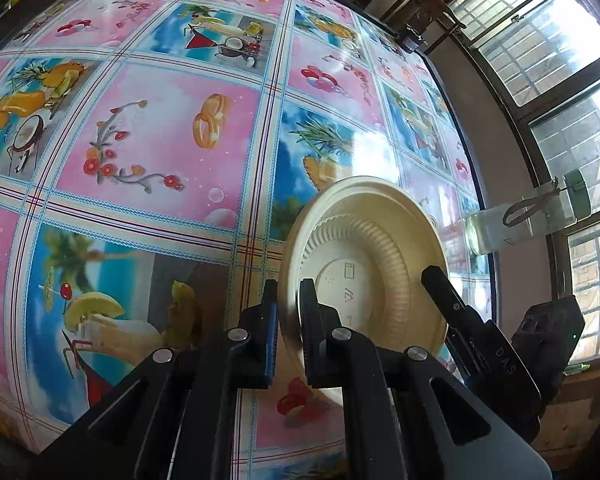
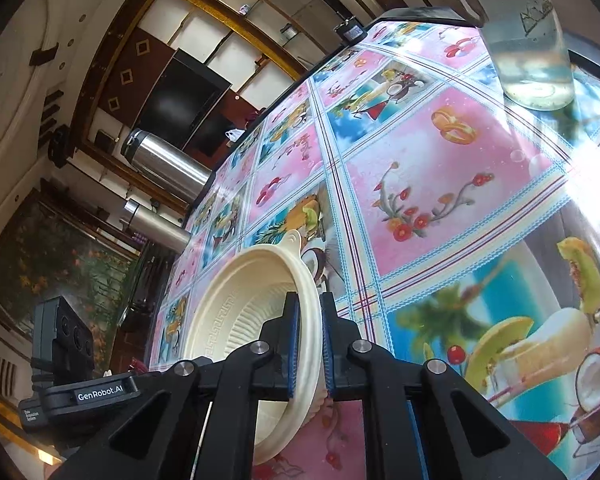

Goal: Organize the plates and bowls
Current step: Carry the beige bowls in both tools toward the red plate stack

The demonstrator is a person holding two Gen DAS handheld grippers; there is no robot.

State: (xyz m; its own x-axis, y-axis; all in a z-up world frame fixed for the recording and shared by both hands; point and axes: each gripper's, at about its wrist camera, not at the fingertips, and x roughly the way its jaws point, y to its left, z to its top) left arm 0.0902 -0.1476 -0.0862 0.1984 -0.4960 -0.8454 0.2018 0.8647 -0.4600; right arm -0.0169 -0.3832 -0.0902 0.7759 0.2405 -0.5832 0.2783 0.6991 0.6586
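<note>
A cream disposable bowl (image 1: 364,248), ridged and seemingly nested in a second one, is tilted on its edge just above the patterned tablecloth (image 1: 160,140). In the left wrist view I see its underside. My left gripper (image 1: 289,320) is shut on its near rim, and one finger (image 1: 440,288) of the right gripper clamps the opposite rim. In the right wrist view the bowl (image 2: 228,312) shows its inside. My right gripper (image 2: 308,320) is shut on its layered rim. The black GenRobot.AI casing (image 2: 100,394) of the other gripper sits at the lower left.
A glass jar of water (image 2: 528,52) stands near the table's edge by the window (image 1: 512,224). Two steel flasks (image 2: 168,164) (image 2: 156,224) stand along the far side. A small black device (image 2: 350,30) sits at a table corner.
</note>
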